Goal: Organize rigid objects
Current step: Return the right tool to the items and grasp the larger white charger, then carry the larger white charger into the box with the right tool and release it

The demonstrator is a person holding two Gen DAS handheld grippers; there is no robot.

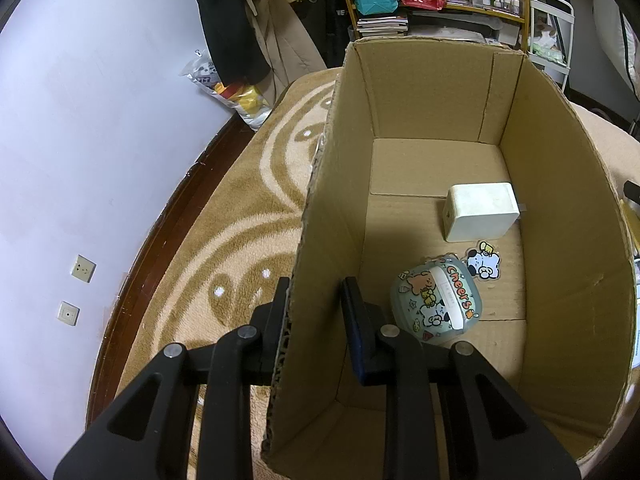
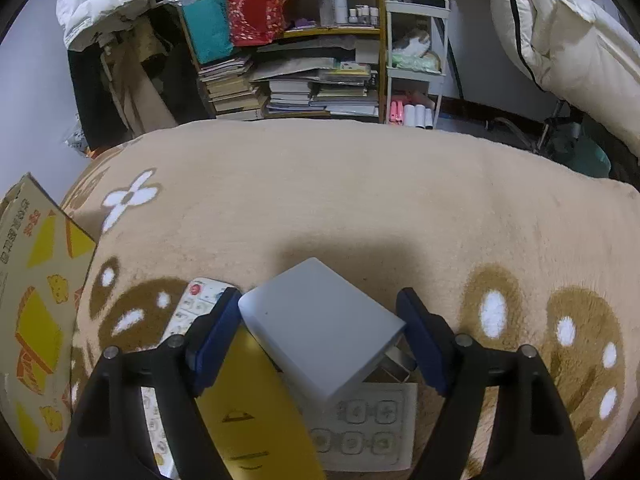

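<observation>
On the patterned blanket [image 1: 248,216] stands an open cardboard box [image 1: 560,208], and the left gripper [image 1: 314,300] straddles its near-left wall: one finger is outside, the other inside, with a gap still visible between the inner finger and the cardboard, so the jaws are apart. Inside the box lie a white charger [image 1: 480,212] near the far right, a small round case [image 1: 434,306] printed with cartoon animals and the word "cheers" nearer the gripper, and a flat dog-shaped charm [image 1: 484,262] between them, just beside the case.

Over on the right wrist view, the right gripper [image 2: 320,316] hangs low over the blanket [image 2: 360,200] with its fingers spread on either side of a grey plug adapter [image 2: 320,328]. Whether the pads touch it cannot be told. The adapter lies tilted on a yellow card [image 2: 256,412] and a white sheet of stickers [image 2: 368,428]. A white remote control [image 2: 192,304] lies just left of it, partly behind the left finger. The printed outer wall of the box [image 2: 36,312] shows at the left edge.
</observation>
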